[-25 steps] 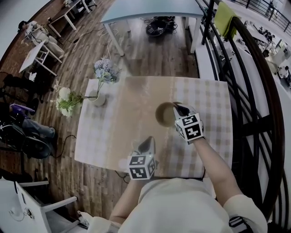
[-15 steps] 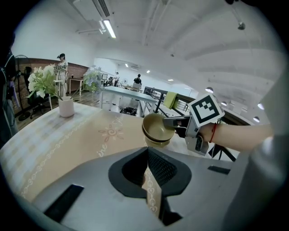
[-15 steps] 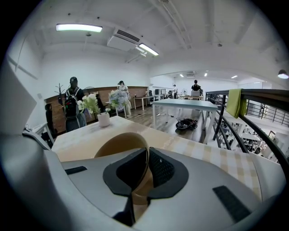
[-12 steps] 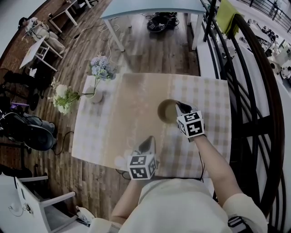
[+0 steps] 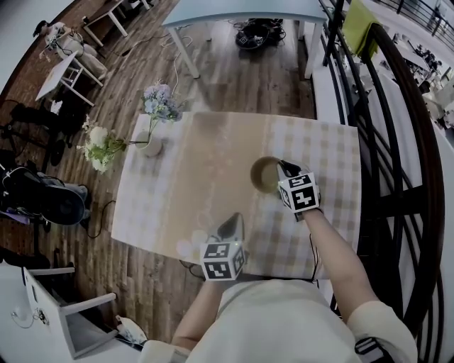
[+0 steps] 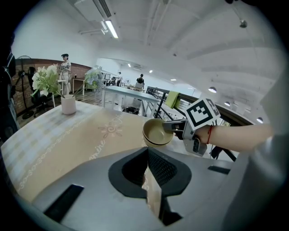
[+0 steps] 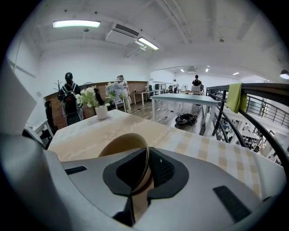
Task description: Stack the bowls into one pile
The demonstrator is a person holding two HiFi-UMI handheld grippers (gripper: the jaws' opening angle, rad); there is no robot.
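Observation:
A tan bowl [image 5: 264, 174] is right of the middle of the checked table [image 5: 177, 198]. In the left gripper view the bowl [image 6: 156, 131] shows a second rim just under it, like two nested bowls. My right gripper [image 5: 282, 169] is shut on the bowl's right rim; in the right gripper view the rim [image 7: 122, 144] runs between the jaws of this gripper [image 7: 146, 155]. My left gripper [image 5: 230, 221] hovers at the table's near edge, a good way short of the bowl, its jaws [image 6: 147, 153] together with nothing in them. The bowl's base is hidden.
A white vase with flowers [image 5: 150, 145] stands at the table's far left corner. A dark railing [image 5: 397, 177] runs along the right side. A white chair [image 5: 64, 319] is on the wooden floor at the lower left, and another table [image 5: 241, 14] stands beyond.
The right gripper and the bowl have drifted slightly to the right. The left gripper has stayed at the near edge.

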